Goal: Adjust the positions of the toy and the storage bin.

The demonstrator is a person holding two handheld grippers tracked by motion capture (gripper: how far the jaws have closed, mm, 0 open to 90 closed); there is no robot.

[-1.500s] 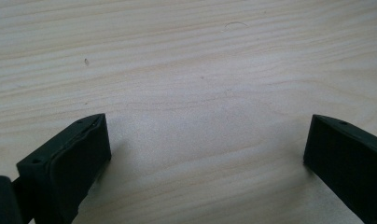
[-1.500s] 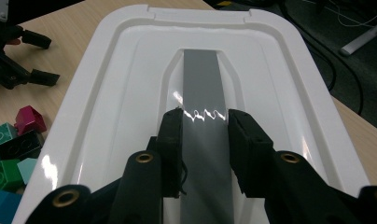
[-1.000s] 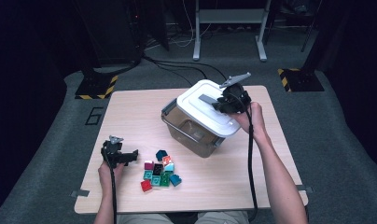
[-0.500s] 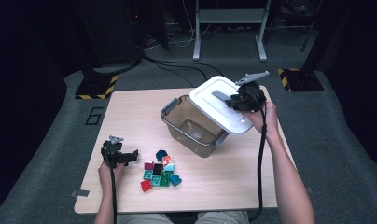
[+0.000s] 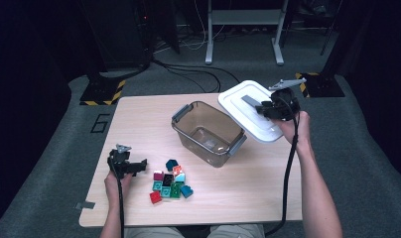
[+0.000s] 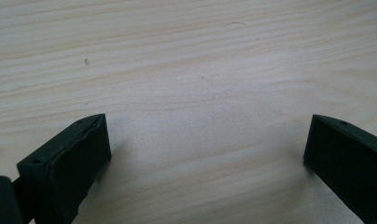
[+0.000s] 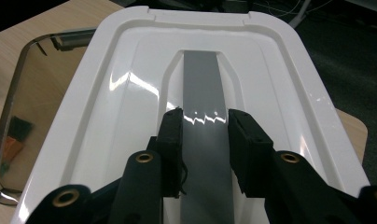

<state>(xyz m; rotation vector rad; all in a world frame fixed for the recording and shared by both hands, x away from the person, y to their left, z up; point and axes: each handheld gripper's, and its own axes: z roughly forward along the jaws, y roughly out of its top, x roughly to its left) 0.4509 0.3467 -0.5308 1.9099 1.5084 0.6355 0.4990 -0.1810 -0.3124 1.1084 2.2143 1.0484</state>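
The white lid [image 5: 250,110] hangs tilted just right of the open brown bin [image 5: 208,133], overhanging the counter [image 5: 139,124] edge, its grey handle strip [image 7: 204,126] pinched by the right tongs [image 7: 204,122]. Left of the bin, past the toy bricks [image 5: 169,182], the left tongs [image 5: 139,166] gape wide over bare wood.

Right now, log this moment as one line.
right gripper: shut on lid handle | lid: lifted off bin | left gripper: open over table | blocks: beside bin
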